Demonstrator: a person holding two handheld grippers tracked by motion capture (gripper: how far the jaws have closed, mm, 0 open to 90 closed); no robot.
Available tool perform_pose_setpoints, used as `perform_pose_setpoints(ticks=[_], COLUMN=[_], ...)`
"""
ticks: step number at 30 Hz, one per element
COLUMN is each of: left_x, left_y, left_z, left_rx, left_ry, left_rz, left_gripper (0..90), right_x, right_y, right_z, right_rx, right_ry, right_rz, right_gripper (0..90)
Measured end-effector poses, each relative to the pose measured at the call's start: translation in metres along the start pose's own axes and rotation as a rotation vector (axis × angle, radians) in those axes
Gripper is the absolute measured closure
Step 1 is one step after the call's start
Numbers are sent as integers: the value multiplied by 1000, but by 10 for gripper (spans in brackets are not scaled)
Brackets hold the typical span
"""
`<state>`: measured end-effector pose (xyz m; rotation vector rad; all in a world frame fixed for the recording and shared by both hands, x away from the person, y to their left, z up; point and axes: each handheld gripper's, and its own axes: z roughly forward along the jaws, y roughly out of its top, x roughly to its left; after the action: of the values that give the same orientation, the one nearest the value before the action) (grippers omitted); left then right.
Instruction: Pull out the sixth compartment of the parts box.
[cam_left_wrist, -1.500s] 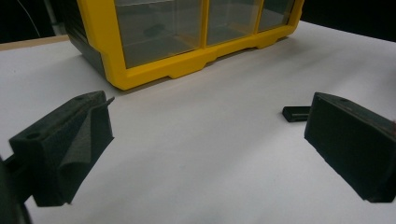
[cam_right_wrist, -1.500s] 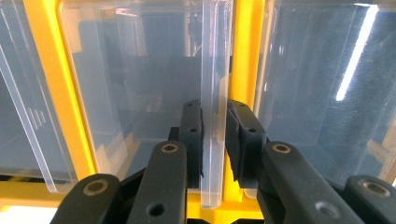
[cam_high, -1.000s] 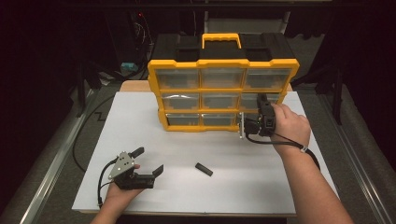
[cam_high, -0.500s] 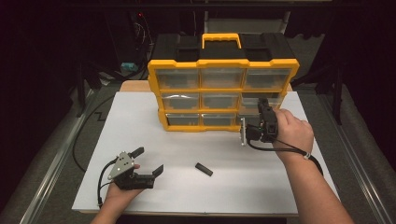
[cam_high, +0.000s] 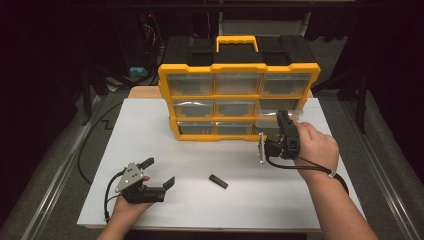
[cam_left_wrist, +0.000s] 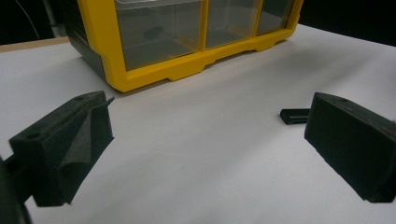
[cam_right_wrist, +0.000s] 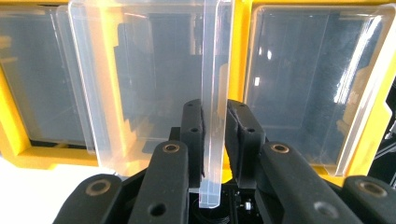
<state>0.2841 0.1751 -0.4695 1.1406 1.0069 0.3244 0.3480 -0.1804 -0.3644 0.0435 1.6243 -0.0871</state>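
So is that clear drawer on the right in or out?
Partly out: the clear drawer juts from the organizer, right gripper clamping its front.

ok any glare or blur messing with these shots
Right gripper view: white glare streaks on the clear drawer held in the right claw. Left gripper view: the near foam pads look soft, the organizer sharper. High view: bright table, dark surroundings.

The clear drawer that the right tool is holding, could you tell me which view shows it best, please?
The right gripper view: the clear drawer stands close up, its wall pinched by the right tool. The high view shows it small, part out of the yellow organizer. The left gripper view shows other drawers in the organizer's bottom row.
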Motion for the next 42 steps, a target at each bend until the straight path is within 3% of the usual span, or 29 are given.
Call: perform_pose_setpoints(ticks=[42], left_x=[-1], left_y=[3], left_z=[-2], left_rx=[-16], left_ry=[-10], left_rz=[-19], left_gripper=[21], right_x=[7], right_y=[-10], right_z=[-47], right_rx=[-34], right_ry=[-2], right_rz=[-1], right_gripper=[787])
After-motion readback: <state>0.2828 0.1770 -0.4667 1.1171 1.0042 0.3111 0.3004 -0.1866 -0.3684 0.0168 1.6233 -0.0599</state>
